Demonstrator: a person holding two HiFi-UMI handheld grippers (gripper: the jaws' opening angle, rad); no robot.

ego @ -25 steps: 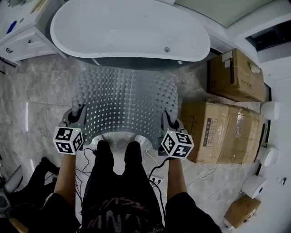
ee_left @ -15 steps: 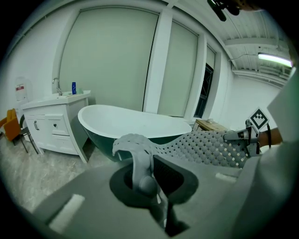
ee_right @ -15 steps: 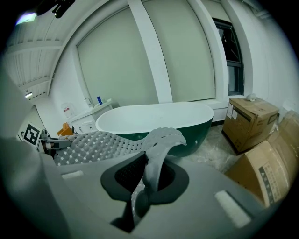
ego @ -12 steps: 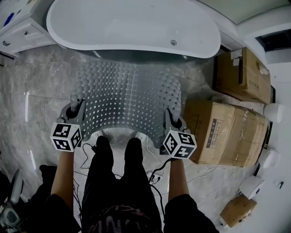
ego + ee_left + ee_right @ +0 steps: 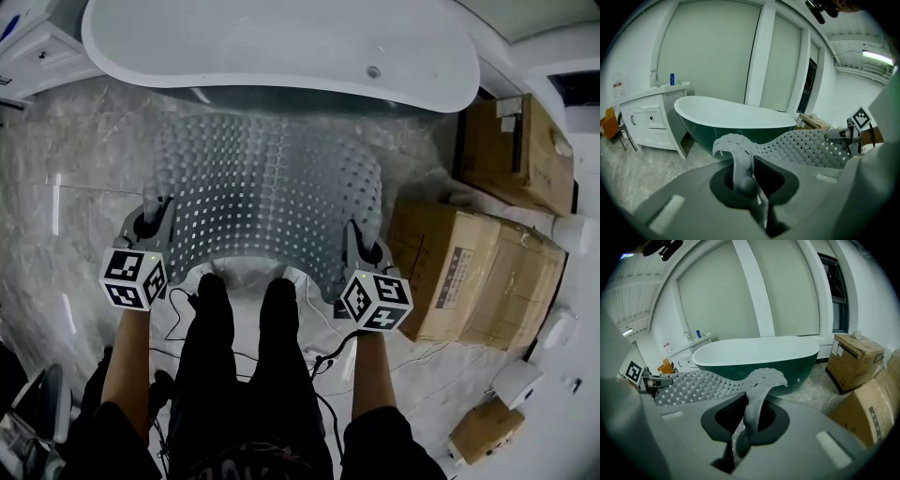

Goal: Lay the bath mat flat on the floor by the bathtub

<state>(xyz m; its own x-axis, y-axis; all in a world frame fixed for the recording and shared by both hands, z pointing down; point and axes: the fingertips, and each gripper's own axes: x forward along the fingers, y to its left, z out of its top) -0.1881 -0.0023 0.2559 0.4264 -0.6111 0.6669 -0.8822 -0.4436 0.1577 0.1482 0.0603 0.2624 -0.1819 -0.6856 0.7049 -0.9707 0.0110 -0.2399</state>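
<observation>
- The left gripper [image 5: 153,225] and the right gripper [image 5: 365,247] each pinch tight on a near corner of the bath mat [image 5: 267,192].
- The mat runs forward from both jaws toward the bathtub [image 5: 281,47], its near edge off the floor [image 5: 80,187] and its width spread evenly between them.

I can read no words or numbers anywhere. The box [image 5: 497,267] has a dark printed label [image 5: 454,279] on its side, too small for me to make out. A red-and-white sticker [image 5: 617,85] on the wall is also illegible.
</observation>
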